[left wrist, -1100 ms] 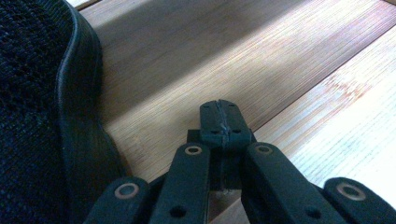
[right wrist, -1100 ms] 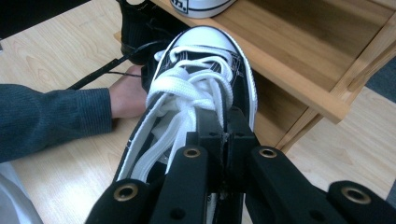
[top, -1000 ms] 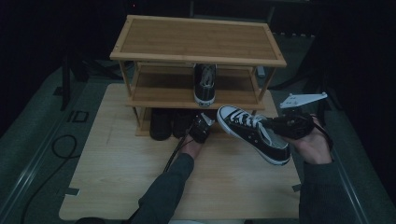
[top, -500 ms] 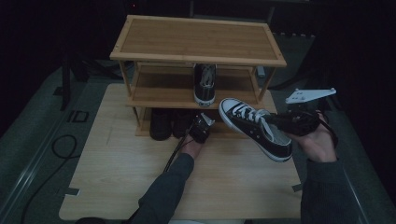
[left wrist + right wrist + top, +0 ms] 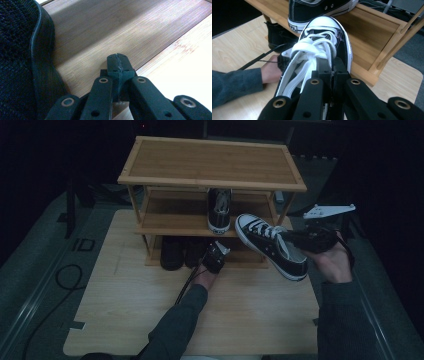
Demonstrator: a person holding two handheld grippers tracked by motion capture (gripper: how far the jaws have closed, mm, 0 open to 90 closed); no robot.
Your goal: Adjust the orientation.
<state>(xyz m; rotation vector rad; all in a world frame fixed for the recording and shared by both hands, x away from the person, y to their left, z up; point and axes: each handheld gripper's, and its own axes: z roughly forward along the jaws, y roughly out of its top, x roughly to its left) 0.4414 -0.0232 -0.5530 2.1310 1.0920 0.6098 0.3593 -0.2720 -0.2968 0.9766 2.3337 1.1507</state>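
Gripping the black sneaker (image 5: 322, 42) by the side of its opening, the right gripper (image 5: 332, 72) has its two jaws pressed together on the canvas just beside the white laces (image 5: 312, 50). In the high view this right gripper (image 5: 320, 240) is held in the person's right hand (image 5: 332, 262), and the sneaker (image 5: 270, 245) hangs in the air, tilted, with its white toe cap pointing toward the middle shelf of the wooden shoe rack (image 5: 210, 162). The heel end is lower and is near the right edge of the table (image 5: 125, 320).

On the middle shelf a second black sneaker (image 5: 219, 210) stands with its heel toward the person, just beside the toe of the lifted one. In the right gripper view this second sneaker (image 5: 319, 10) sits directly above the white toe cap.

The left gripper (image 5: 215, 257) is low, at the front of the bottom shelf, and the left hand (image 5: 207, 277) holds it close to the table. In the left gripper view its jaws (image 5: 117, 67) are closed against each other with nothing between them, over the wood of the bottom shelf (image 5: 100, 32). Close at the left of this view is a dark shoe (image 5: 20, 62) of rough black material. In the high view dark shoes (image 5: 172, 252) stand on the bottom shelf, just to the left of the left gripper.
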